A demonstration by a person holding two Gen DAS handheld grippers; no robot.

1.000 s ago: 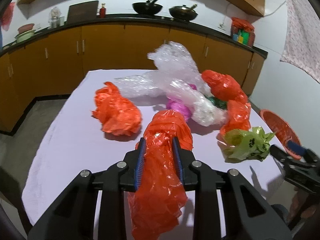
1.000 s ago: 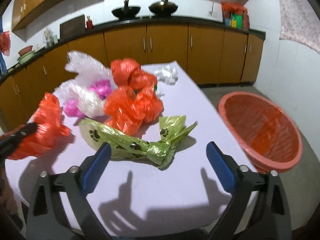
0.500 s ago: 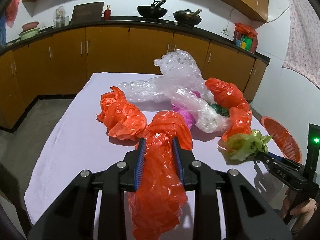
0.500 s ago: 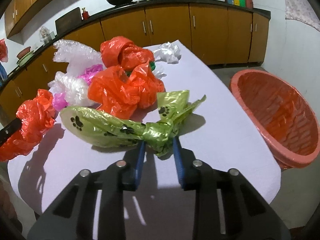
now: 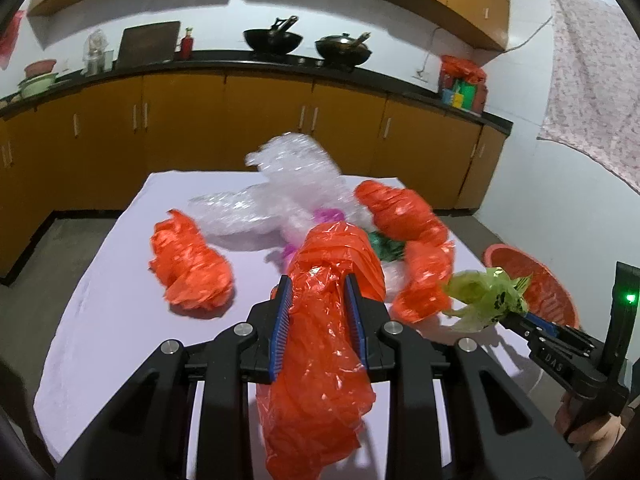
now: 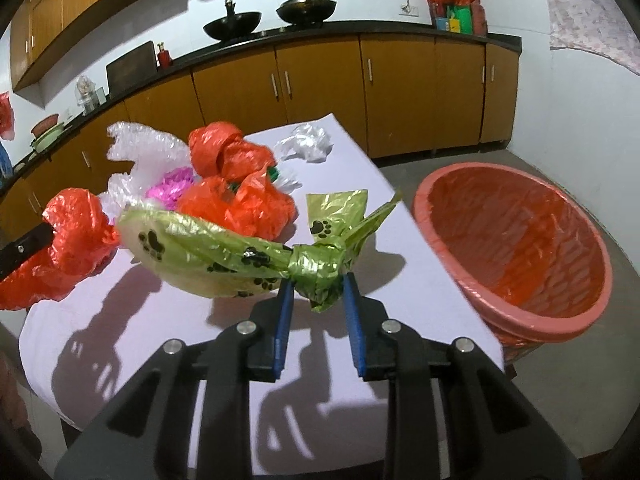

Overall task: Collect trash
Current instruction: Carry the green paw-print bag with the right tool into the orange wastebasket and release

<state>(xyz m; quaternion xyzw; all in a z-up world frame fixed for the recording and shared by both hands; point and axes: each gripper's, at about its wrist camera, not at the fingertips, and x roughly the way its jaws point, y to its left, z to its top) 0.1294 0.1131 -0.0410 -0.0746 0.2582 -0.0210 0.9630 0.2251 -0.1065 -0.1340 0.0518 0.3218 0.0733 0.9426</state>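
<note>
Left claw (image 5: 317,312) is clamped on an orange plastic bag (image 5: 320,344), which bulges above the blue pads and hangs crumpled below them, lifted off the surface (image 5: 104,300). Right claw (image 6: 316,300) is pinched on the knot of a green bag printed with black paw marks (image 6: 224,248); that bag sticks out to the left of the pads, clear of the surface, with its shadow beneath. On the surface behind lie more orange bags (image 5: 190,268), a heap of clear plastic wrap (image 5: 288,192), a pink bag (image 6: 172,186) and a small white wad (image 6: 308,142) near the far edge. Just beside the surface's right edge stands a red basket (image 6: 516,240) lined with orange plastic.
</note>
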